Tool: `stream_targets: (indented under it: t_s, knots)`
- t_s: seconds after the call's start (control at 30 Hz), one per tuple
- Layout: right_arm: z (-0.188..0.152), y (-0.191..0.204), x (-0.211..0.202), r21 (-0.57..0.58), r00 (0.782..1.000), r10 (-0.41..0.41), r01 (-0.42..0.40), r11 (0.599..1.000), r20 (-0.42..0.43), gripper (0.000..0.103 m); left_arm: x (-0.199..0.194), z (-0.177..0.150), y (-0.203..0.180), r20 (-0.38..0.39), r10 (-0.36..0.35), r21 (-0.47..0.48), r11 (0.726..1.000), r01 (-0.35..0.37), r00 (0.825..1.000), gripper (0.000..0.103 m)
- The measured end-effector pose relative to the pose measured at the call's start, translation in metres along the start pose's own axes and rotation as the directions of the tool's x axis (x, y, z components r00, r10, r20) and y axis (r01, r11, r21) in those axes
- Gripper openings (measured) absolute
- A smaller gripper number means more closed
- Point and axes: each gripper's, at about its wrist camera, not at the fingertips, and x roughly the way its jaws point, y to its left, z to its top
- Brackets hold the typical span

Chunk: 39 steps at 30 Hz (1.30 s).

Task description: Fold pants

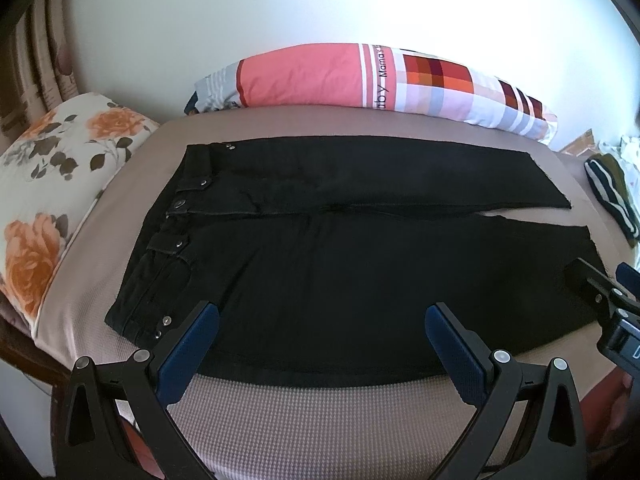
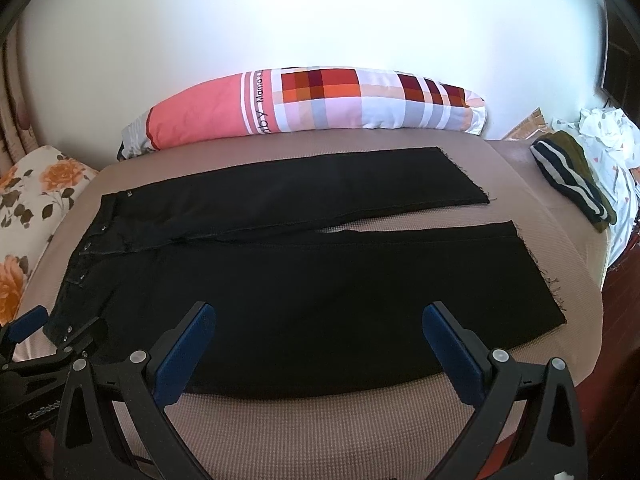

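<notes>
at the near edge of the bed (image 1: 320, 420), both grippers hang just short of the cloth. left gripper (image 1: 322, 320) has its blue pads spread wide w/ nothing between them, lined up toward the waistband end. right gripper (image 2: 320, 320) same story: pads wide apart, empty, sitting toward the hem end. looks like they're set at opposite ends so each can take one end of the near leg and lift it over in one go, that's my read, no grab yet.

just beyond the pads, the black pants (image 2: 304, 280) lie flat & spread on the brown cover, waist to the left, hems to the right, legs side by side w/ a thin gap opening toward the hems. laid out smooth like that prob so the first fold lands leg on leg. task looks barely begun, nothing folded.

far side, a long patchwork pillow (image 2: 320, 104) runs along the wall behind the far leg. floral pillow (image 1: 60, 184) off to the left by the waist. far right, a striped dark garment (image 2: 572, 180) bunched near the bed edge, well apart from the pants.

hard to see: fabric is so dark that pockets & seams mostly vanish, only rivets & buttons show. each gripper's body is cut off at the bottom of frame, the hands holding them aren't visible. fisheye bends the bed edges, so true straightness of the legs is hard to judge.
</notes>
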Motion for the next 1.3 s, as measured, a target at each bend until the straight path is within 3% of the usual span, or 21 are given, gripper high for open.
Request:
stream_targets:
  t_s: [0.37, 0.53, 0.73, 0.87, 1.0, 1.1, 1.17, 1.3]
  knots:
    - [0.018, -0.004, 0.012, 0.005, 1.000, 0.007, -0.007, 1.000, -0.002, 0.103, 0.015, 0.016, 0.006, -0.017, 0.005, 0.000, 1.000, -0.005, 1.000, 0.102]
    - [0.028, -0.010, 0.020, 0.025, 0.997, 0.078, -0.078, 0.997, -0.011, 0.103, 0.023, 0.027, 0.013, -0.027, -0.002, -0.004, 1.000, 0.002, 1.000, 0.102]
    - [0.039, -0.016, 0.042, 0.092, 0.975, 0.210, -0.203, 0.975, -0.069, 0.103, 0.036, 0.052, 0.035, -0.030, -0.034, -0.022, 0.999, 0.033, 0.999, 0.102]
    - [0.050, -0.013, 0.068, 0.095, 0.969, 0.184, -0.170, 0.981, -0.164, 0.103, 0.047, 0.083, 0.073, -0.055, -0.104, -0.108, 0.989, 0.098, 0.993, 0.098]
    - [0.064, -0.011, 0.089, 0.102, 0.961, 0.187, -0.169, 0.980, -0.202, 0.103, 0.060, 0.113, 0.120, -0.046, -0.087, -0.183, 0.980, 0.077, 0.995, 0.096]
    - [0.078, -0.008, 0.096, 0.120, 0.954, 0.248, -0.229, 0.966, -0.170, 0.103, 0.078, 0.130, 0.157, -0.049, -0.085, -0.226, 0.972, 0.071, 0.995, 0.096]
    - [0.087, -0.002, 0.102, 0.091, 0.951, 0.267, -0.255, 0.963, -0.155, 0.103, 0.093, 0.139, 0.181, -0.052, -0.092, -0.259, 0.963, 0.076, 0.994, 0.090]
    - [0.103, 0.016, 0.119, 0.007, 0.927, 0.333, -0.337, 0.941, -0.173, 0.103, 0.136, 0.152, 0.227, -0.083, -0.166, -0.371, 0.920, 0.124, 0.983, 0.081]
